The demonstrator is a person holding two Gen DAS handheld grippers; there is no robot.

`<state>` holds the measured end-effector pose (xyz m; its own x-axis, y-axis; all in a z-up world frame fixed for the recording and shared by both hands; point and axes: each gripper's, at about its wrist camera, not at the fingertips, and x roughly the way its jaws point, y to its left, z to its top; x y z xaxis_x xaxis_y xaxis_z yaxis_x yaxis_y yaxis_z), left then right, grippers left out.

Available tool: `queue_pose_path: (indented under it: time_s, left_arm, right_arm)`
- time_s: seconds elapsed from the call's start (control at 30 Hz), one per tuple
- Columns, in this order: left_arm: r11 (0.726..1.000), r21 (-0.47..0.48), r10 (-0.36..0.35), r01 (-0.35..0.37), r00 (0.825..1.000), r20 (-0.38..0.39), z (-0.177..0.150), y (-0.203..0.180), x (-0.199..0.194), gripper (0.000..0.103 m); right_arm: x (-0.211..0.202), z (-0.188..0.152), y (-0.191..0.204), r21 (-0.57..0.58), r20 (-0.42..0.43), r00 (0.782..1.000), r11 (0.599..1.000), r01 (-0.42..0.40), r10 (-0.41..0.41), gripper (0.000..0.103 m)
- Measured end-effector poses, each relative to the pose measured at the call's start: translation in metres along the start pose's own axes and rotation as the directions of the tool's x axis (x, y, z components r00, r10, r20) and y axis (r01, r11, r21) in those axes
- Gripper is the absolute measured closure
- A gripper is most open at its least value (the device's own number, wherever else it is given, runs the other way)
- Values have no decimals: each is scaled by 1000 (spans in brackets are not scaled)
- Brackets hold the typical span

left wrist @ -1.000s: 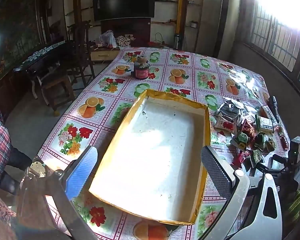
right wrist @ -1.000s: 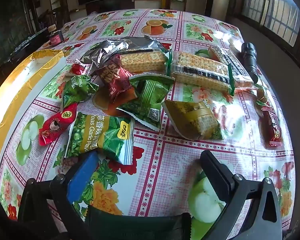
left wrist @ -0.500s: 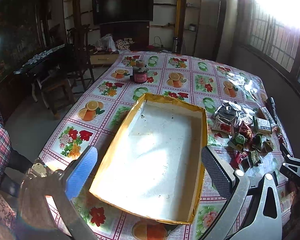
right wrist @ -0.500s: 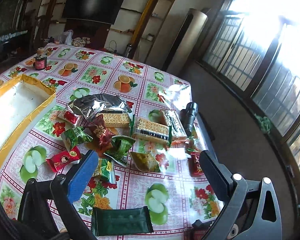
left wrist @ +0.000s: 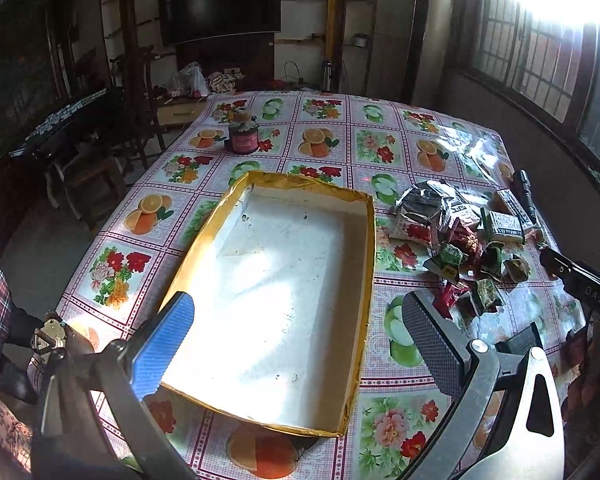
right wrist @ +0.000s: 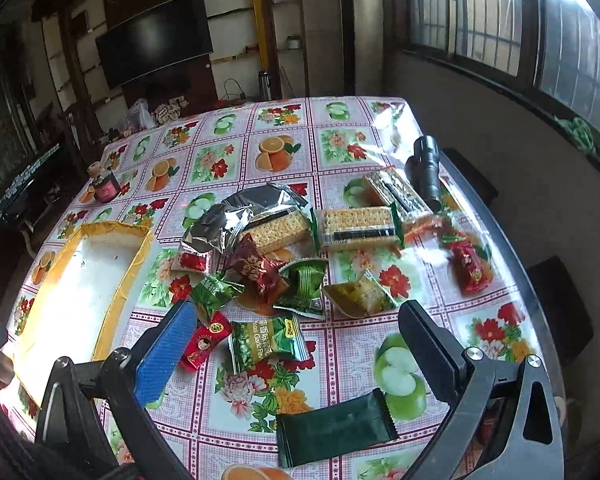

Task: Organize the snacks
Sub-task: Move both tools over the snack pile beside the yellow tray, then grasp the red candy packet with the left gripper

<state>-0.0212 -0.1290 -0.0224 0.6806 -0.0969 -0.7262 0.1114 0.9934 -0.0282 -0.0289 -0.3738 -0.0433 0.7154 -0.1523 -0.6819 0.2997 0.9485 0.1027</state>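
Observation:
An empty shallow box with a yellow rim point(left wrist: 370, 240) lies on the flowered tablecloth; it also shows at the left of the right wrist view point(right wrist: 140, 256). A heap of snack packets point(right wrist: 292, 248) lies to its right, also seen in the left wrist view point(left wrist: 456, 240): cracker packs point(right wrist: 358, 226), a green peas packet point(right wrist: 266, 340), a small red packet point(right wrist: 204, 344) and a dark green packet point(right wrist: 336, 428). My left gripper point(left wrist: 296, 344) is open and empty above the box. My right gripper point(right wrist: 296, 348) is open and empty above the near packets.
A dark red jar point(left wrist: 243, 136) stands on the far part of the table. A black flashlight point(right wrist: 426, 168) lies at the right table edge. Chairs point(left wrist: 84, 168) stand left of the table. Windows line the right wall.
The right gripper has risen and pulled back from close over the packets, so the whole heap and the dark green packet show. The left gripper has lifted slightly. Both stay open.

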Motion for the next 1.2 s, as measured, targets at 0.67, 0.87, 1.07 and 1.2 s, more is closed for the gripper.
queue_pose_path:
  time_s: [0.67,0.87,1.07,1.2]
  left_arm:
    - [991,122,-54,63,995,-80,-9,-68,22,0]
    - [986,148,-62,76,994,-94,-12,-80,27,0]
    - [984,154,-69,85,992,-108,-13,-84,34,0]
    - [982,163,-75,94,991,-114,-15,-86,37,0]
  right_arm:
    - [-17,-13,-18,3,112,939,945,328,-326,5]
    - [-17,-14,-17,-23,117,934,939,342,-338,5]
    - [-10,-16,-13,-48,99,932,934,355,-349,5]
    - [-9,-18,-10,-65,86,942,941,332,-326,5]
